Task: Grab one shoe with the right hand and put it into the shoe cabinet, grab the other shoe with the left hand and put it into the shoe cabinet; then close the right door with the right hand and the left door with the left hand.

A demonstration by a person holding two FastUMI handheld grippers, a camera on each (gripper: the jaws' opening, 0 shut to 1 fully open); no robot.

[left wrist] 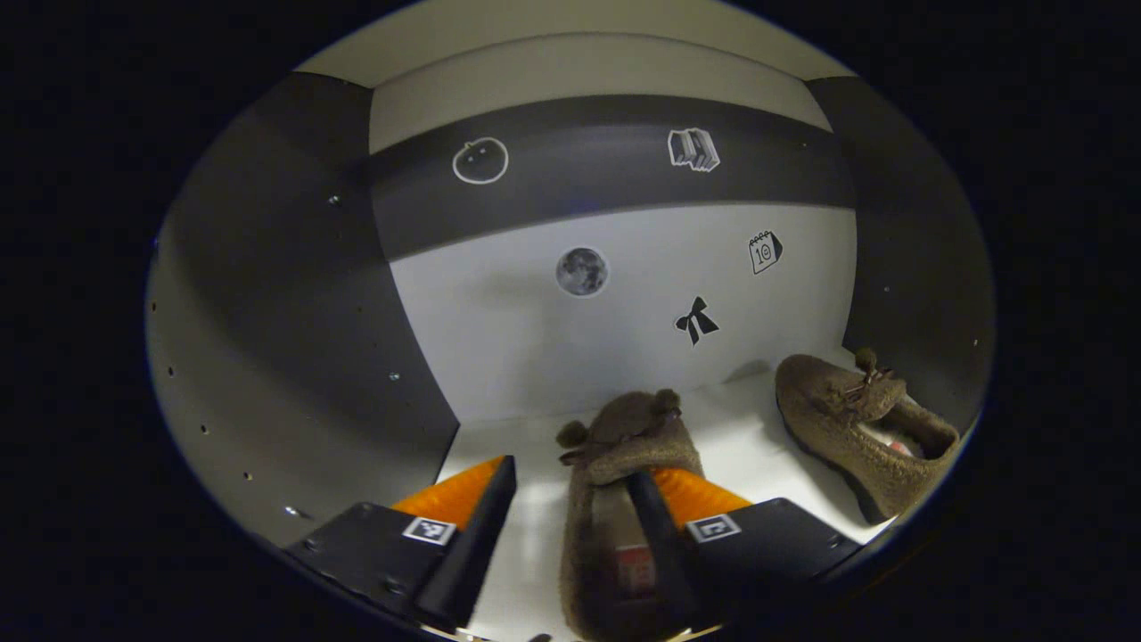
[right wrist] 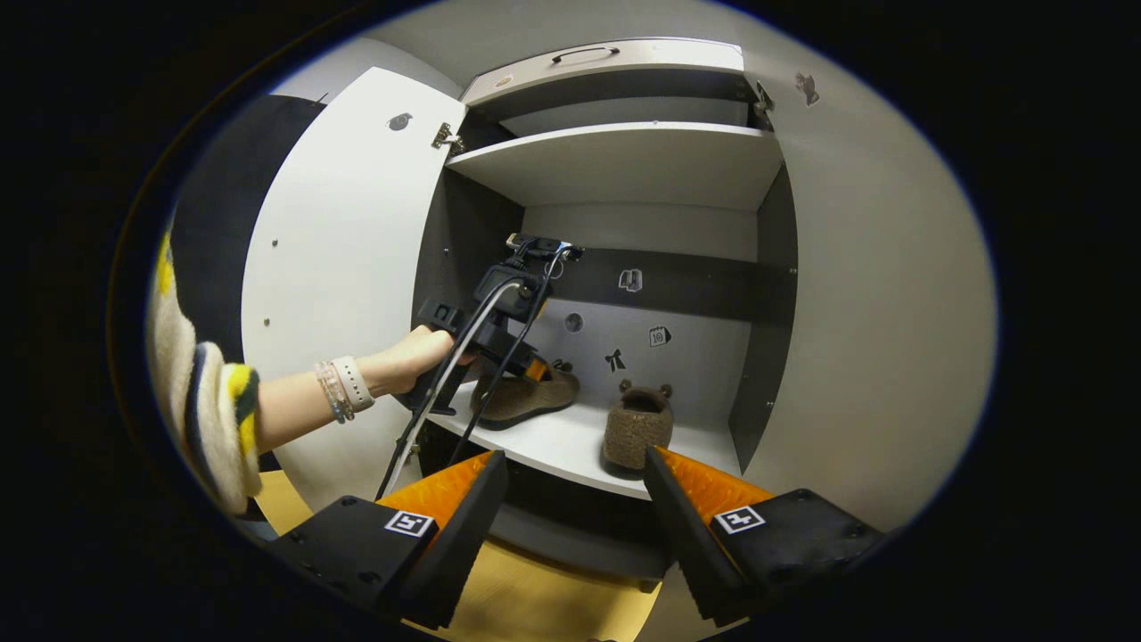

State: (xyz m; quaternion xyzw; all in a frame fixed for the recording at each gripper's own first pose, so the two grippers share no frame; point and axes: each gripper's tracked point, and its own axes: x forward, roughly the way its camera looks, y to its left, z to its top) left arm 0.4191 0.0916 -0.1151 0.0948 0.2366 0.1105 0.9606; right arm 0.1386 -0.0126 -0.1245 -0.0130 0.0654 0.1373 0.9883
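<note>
- We count two fuzzy brown shoes, each with little pom-poms, both on the smooth white shelf [right wrist: 570,446] inside the shoe cabinet [right wrist: 767,294].
- Our left gripper [left wrist: 570,499] is spread wide; one finger sits inside the left shoe [left wrist: 615,446], not squeezing.
- The right shoe [left wrist: 856,428] lies nearby.
- Our right gripper [right wrist: 575,490] hangs wide apart outside, holding nothing.
- Two white doors, left door [right wrist: 339,267] and right door [right wrist: 891,294], stand open.

1. A calendar sticker [left wrist: 765,251] on the shoe cabinet's pale back panel [left wrist: 535,339], toward its upper right corner, carries the number 10.
2. Square black-and-white code tags [left wrist: 429,530] sit on the left gripper's finger mounts; they hold patterns, no readable words.
3. The remaining stickers are pictures without text.
</note>
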